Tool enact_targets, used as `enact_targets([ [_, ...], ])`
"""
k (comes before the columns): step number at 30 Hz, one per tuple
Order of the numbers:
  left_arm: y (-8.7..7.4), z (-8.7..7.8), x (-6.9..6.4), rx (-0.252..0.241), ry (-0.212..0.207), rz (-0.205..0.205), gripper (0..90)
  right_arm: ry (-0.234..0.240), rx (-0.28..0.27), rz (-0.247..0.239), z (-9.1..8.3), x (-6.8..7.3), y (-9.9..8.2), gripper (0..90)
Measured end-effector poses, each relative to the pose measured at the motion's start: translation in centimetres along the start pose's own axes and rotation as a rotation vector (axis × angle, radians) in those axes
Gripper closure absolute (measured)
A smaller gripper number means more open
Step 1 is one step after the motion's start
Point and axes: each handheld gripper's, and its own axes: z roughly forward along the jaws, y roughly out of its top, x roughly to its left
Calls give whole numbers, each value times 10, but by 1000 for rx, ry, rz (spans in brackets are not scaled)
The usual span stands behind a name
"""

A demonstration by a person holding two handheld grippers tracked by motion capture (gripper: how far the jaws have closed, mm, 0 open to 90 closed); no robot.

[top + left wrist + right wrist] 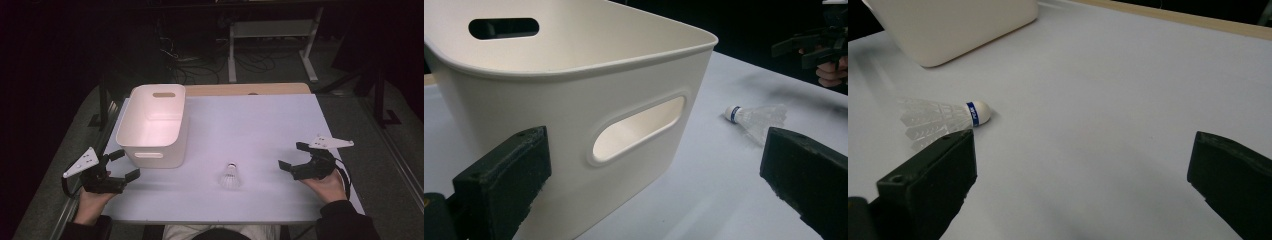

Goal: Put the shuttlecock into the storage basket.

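The left tool [116, 167] and right tool [294, 156] sit spread wide with nothing in them by the desk's [260, 125] near corners, the shuttlecock [230, 177] lies between them, and the white bin [152, 125] stands farther back left.

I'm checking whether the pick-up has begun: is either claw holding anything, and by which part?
Nothing is held. The left claw and right claw are both open with nothing between their jaws; the shuttlecock lies loose on the table.

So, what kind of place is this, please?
Probably a lab or recording workspace: a white-topped table in a dark room, loose cables on the floor, and a white metal desk frame behind.
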Motion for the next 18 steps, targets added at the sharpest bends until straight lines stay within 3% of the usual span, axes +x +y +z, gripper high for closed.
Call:
enact_targets([
  [18,0,-1,-1,5,0,5,0,10,23,-3,1,2,-1,0],
])
